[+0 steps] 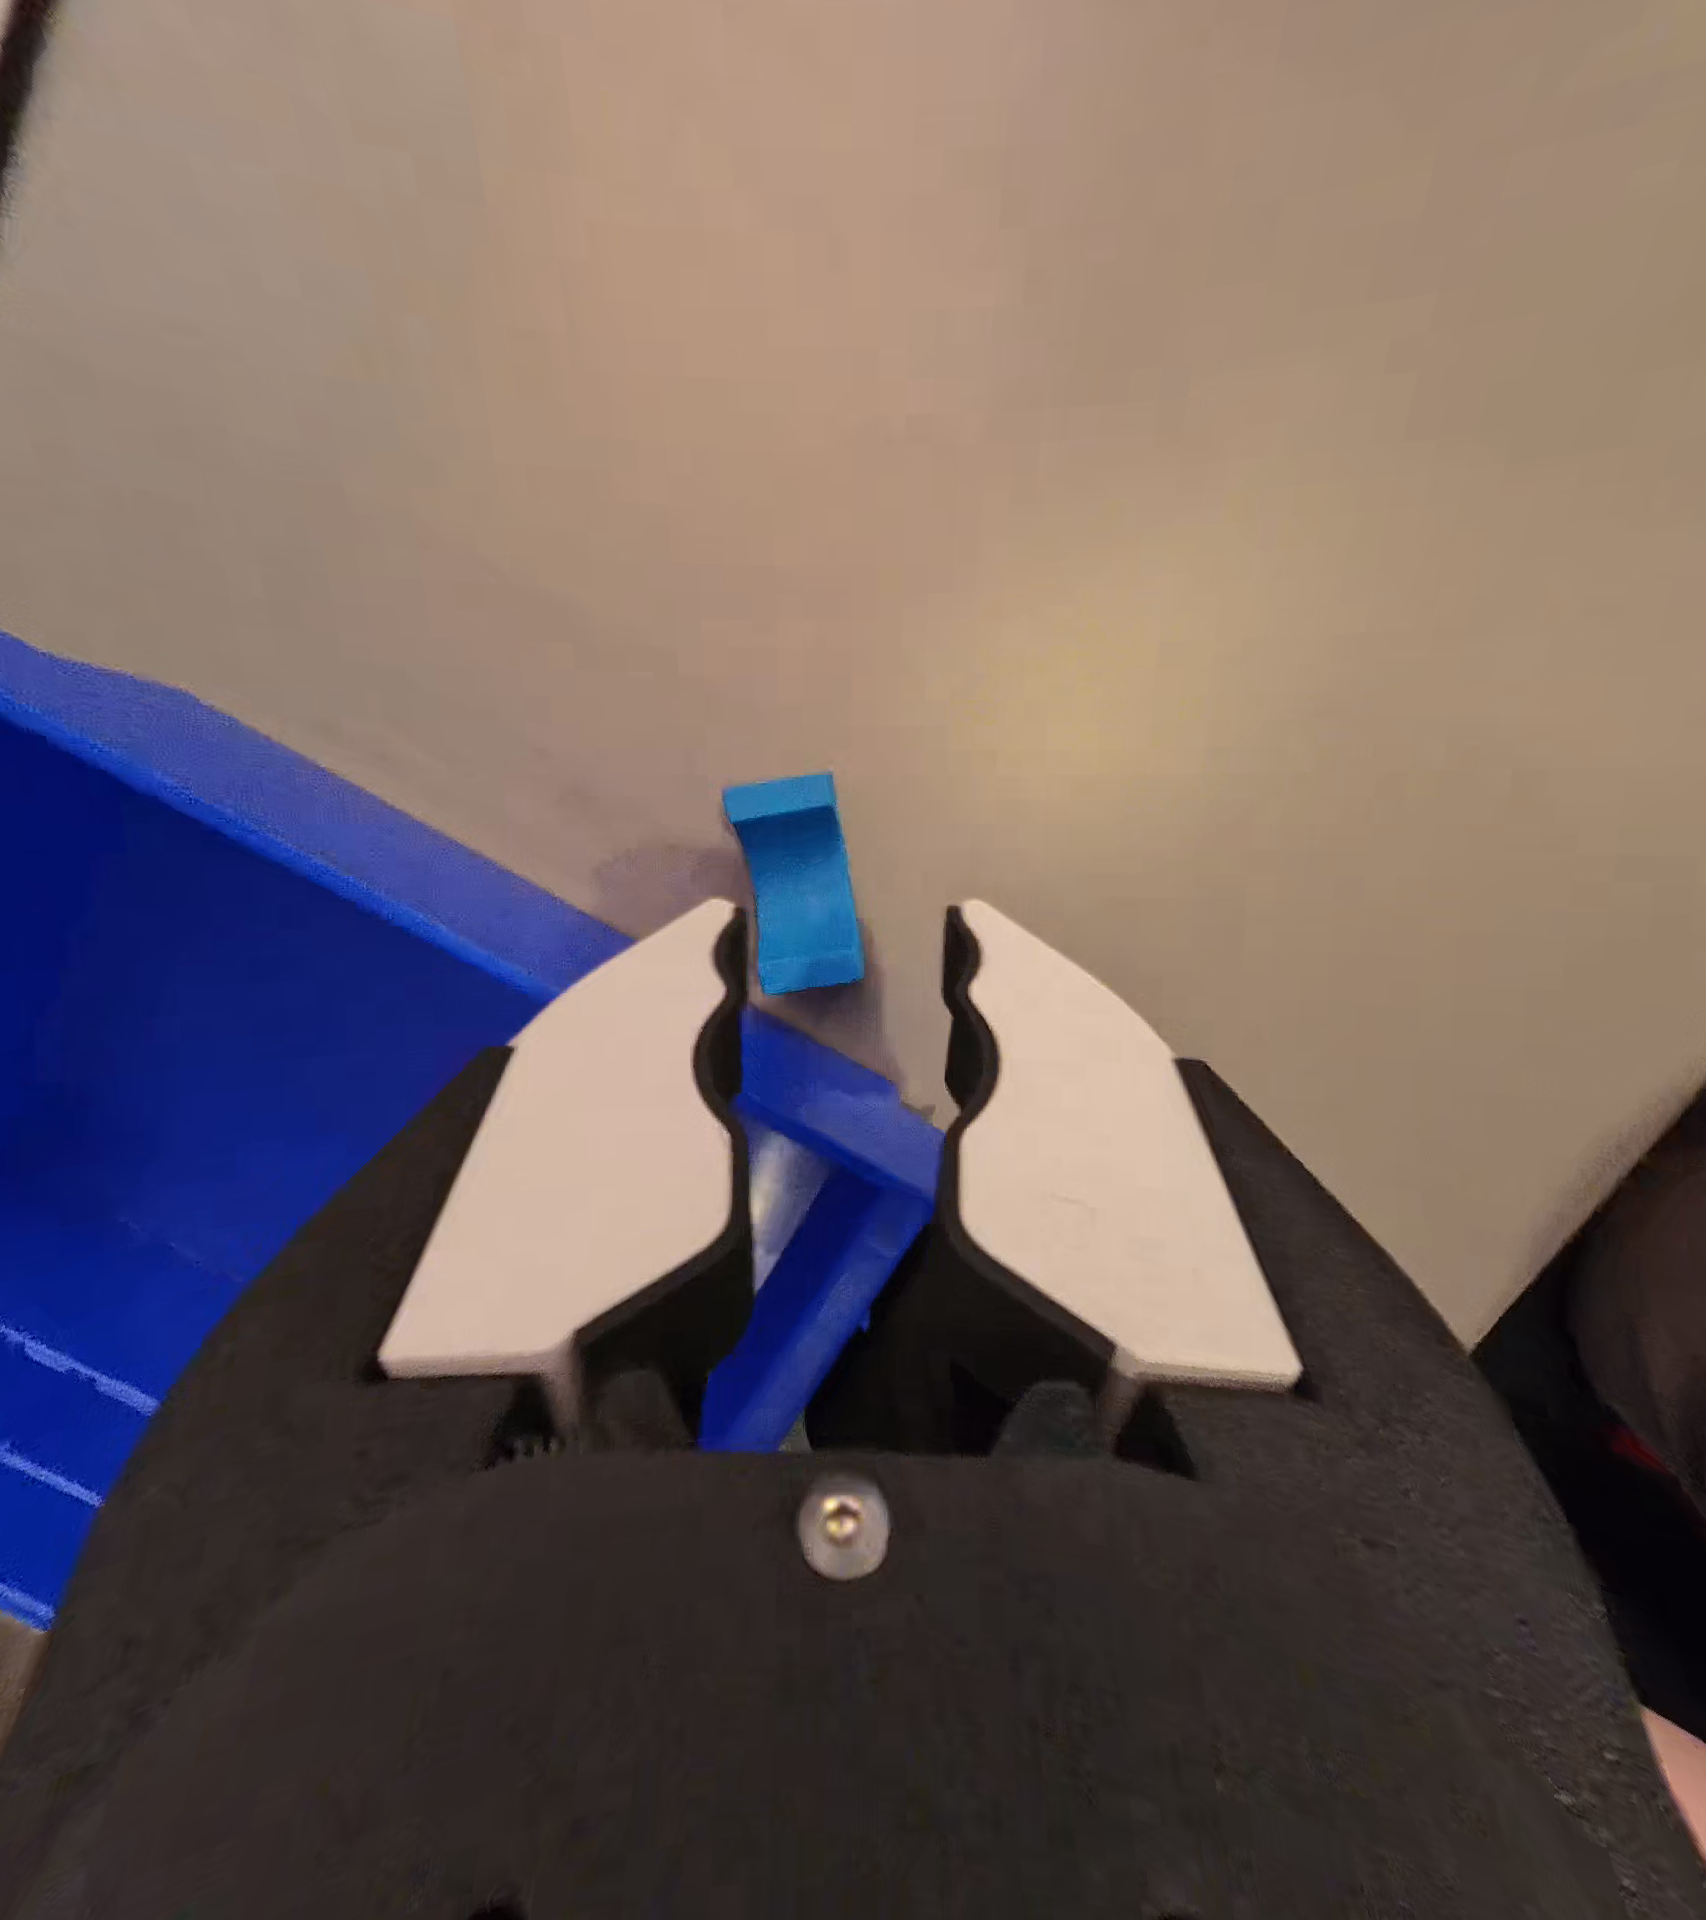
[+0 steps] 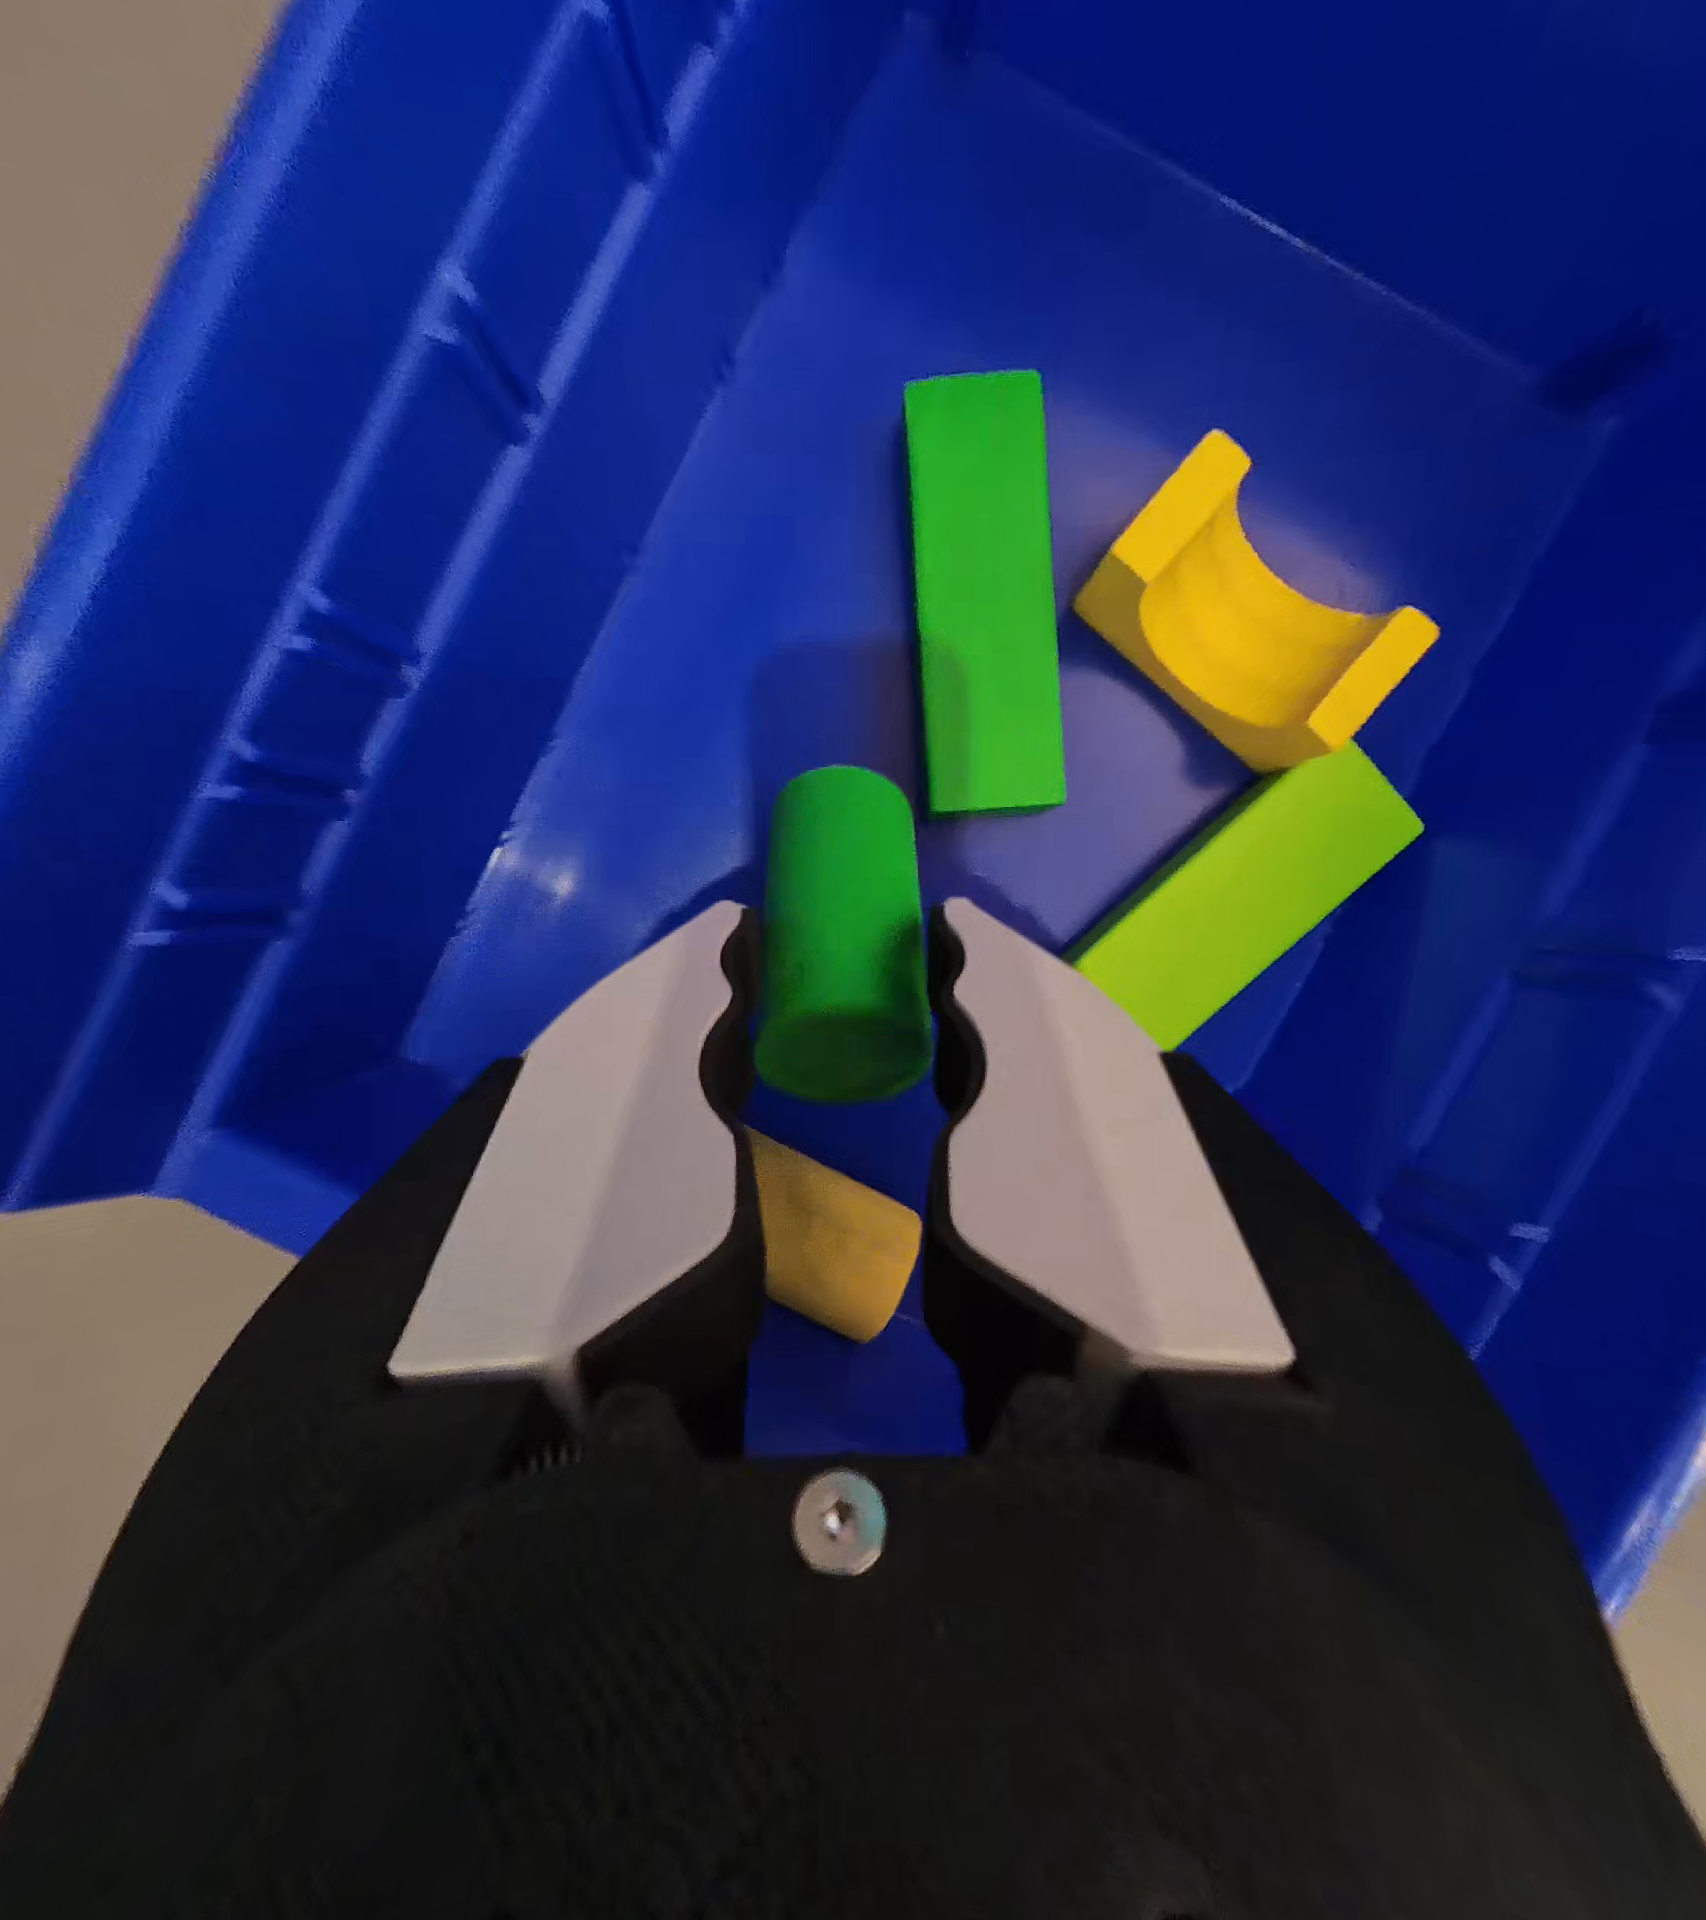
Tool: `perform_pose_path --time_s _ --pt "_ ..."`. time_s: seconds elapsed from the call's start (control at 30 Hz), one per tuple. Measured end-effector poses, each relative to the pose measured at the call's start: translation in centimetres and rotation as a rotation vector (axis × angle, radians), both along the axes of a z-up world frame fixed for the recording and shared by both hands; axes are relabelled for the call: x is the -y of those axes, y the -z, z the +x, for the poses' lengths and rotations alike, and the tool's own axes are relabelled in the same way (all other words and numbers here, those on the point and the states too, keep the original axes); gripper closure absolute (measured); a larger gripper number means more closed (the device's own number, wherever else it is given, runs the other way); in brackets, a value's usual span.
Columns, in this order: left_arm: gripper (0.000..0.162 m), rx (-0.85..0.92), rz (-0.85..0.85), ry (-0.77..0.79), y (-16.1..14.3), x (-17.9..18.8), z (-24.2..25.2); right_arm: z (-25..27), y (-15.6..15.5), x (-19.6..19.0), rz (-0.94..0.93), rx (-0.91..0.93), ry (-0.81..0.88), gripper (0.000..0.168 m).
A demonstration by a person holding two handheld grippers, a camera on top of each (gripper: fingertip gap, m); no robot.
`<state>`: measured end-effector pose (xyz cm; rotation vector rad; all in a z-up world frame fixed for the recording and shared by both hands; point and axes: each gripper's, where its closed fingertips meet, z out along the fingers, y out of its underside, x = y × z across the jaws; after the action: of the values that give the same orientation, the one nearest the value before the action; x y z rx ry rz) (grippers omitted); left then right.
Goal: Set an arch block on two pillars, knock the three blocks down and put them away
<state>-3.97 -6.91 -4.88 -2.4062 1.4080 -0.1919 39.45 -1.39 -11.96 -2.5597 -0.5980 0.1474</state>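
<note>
Blue arch block (image 1: 795,883) lying lengthwise away (hollow rightward), beside bin (image 1: 205,935)

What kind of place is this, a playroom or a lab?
Probably a test bench, not a playroom: a plain table, one blue bin of wooden blocks, and a blue arch block lying outside it.

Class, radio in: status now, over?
Left gripper open near blue arch block on table. Right gripper around green cylinder block over blue plastic bin.

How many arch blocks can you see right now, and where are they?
2. A blue arch block lies on the table beside the blue bin, just past the left tongs. A yellow arch block lies inside the bin. Others may be hidden.
</note>
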Motion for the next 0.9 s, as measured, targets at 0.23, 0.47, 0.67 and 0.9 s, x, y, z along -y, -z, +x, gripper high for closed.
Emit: perform_pose_path --time_s 0.23,0.47,0.67,0.9 --pt "0.104 -0.331 0.013 -0.051 6.2 -2.2 1.0 -0.9 -2.0 -1.3 0.152 -0.055 -0.019 0.124" --pt "0.108 -0.512 0.001 -0.076 9.9 -3.1 0.5 -2.1 -3.1 -0.7 0.218 -0.122 -0.08 0.126" --pt "0.123 -0.559 -0.041 -0.092 10.6 -3.0 -0.4 -2.5 -2.2 -0.3 0.204 -0.095 -0.116 0.127" --pt "0.125 -0.225 0.052 0.011 5.3 -3.1 3.6 -3.6 -7.4 -0.8 0.49 0.018 -0.08 0.132"
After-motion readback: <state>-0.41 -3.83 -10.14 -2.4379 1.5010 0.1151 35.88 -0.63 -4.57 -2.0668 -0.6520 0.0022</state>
